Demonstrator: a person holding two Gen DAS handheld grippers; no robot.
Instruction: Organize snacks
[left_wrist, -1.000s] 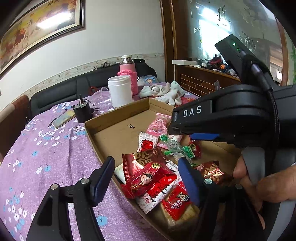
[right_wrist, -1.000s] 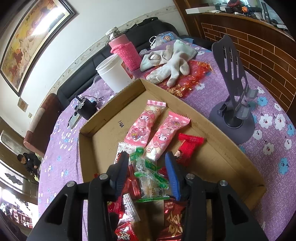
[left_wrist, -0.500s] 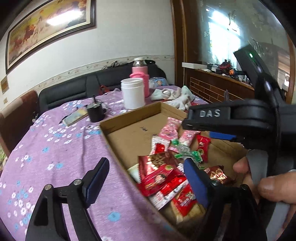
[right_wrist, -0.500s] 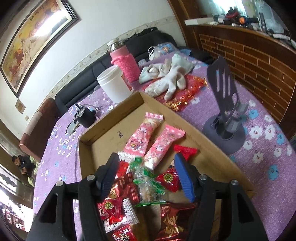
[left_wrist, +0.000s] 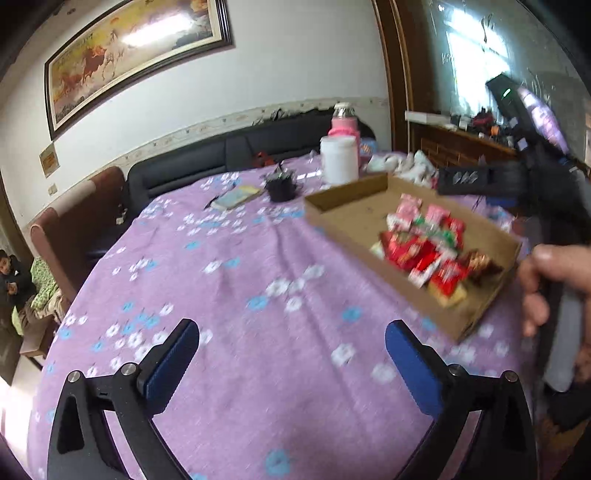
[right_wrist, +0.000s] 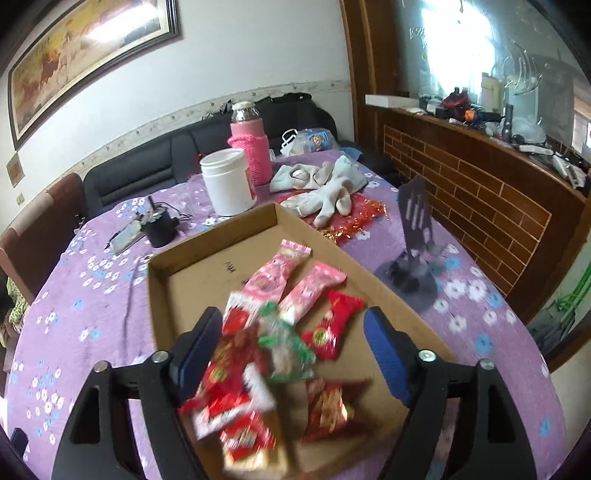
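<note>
A shallow cardboard tray on the purple flowered tablecloth holds a pile of snacks. The pile includes two pink packets, red packets and a green-and-white candy packet. My right gripper hovers over the pile with its jaws opening. The green-and-white packet lies below the gap, and the pads do not press it. My left gripper is over bare tablecloth, left of the tray, jaws opening with nothing between them. A hand holds the right gripper at that view's right edge.
Behind the tray stand a white jar, a pink-sleeved bottle and a small black cup beside a phone. White socks lie on red wrapping. A black stand sits right of the tray. A person sits far left.
My left gripper has swung left off the tray to over the cloth, its jaws widening. My right gripper's jaws have spread away from the green-and-white packet, and it has drawn back and up a little.
</note>
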